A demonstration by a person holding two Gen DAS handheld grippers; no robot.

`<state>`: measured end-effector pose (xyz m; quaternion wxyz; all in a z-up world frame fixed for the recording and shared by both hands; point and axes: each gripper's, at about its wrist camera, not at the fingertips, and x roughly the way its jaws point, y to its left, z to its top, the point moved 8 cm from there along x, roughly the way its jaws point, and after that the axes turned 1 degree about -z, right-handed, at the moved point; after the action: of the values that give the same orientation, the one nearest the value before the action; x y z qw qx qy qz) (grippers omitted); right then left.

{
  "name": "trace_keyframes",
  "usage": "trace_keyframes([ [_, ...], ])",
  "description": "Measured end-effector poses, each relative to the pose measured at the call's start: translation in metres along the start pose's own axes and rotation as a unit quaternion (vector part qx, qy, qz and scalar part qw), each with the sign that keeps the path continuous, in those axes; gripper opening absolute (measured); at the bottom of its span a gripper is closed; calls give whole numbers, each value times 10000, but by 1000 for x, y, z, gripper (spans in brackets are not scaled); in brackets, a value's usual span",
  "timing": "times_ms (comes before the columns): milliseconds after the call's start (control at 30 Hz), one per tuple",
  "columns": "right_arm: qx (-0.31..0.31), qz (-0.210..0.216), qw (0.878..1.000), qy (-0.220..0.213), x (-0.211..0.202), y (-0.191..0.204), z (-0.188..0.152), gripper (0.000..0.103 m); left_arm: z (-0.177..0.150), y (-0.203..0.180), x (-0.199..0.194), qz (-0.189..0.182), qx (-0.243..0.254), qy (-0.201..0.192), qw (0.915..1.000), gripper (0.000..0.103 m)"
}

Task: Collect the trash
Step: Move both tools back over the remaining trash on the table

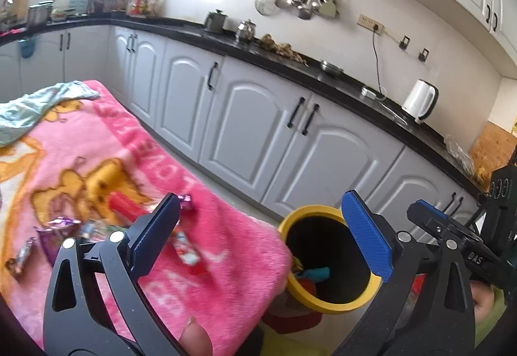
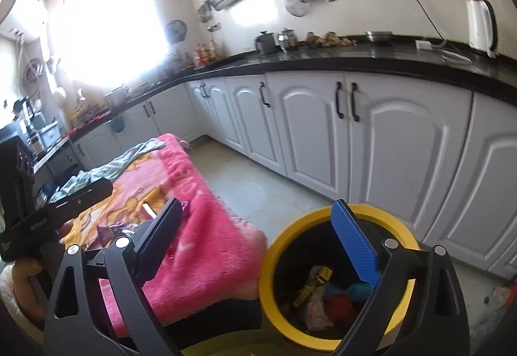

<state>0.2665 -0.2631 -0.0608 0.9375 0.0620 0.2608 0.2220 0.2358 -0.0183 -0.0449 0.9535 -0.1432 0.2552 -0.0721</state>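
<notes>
A yellow bin with a black inside stands on the floor beside a pink blanket. Wrappers, a red lump and a teal piece lie in the bin. Several candy wrappers are scattered on the blanket: a purple one, silvery ones and a red piece. My left gripper hangs open and empty over the blanket's edge and the bin. Above the bin's left rim my right gripper is open too, with nothing in it.
White cabinets under a black counter run along the far side, with tiled floor between them and the blanket. A white kettle stands on the counter. A grey-green cloth lies at the blanket's far end.
</notes>
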Motion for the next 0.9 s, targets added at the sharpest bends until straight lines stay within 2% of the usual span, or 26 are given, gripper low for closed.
trace_keyframes([
  [333,-504,286,9983,12,2,56,0,92,8,38,-33,241,-241,-258,9991,92],
  [900,-985,731,9923,178,10,119,-14,93,8,76,-63,515,-456,-446,9966,92],
])
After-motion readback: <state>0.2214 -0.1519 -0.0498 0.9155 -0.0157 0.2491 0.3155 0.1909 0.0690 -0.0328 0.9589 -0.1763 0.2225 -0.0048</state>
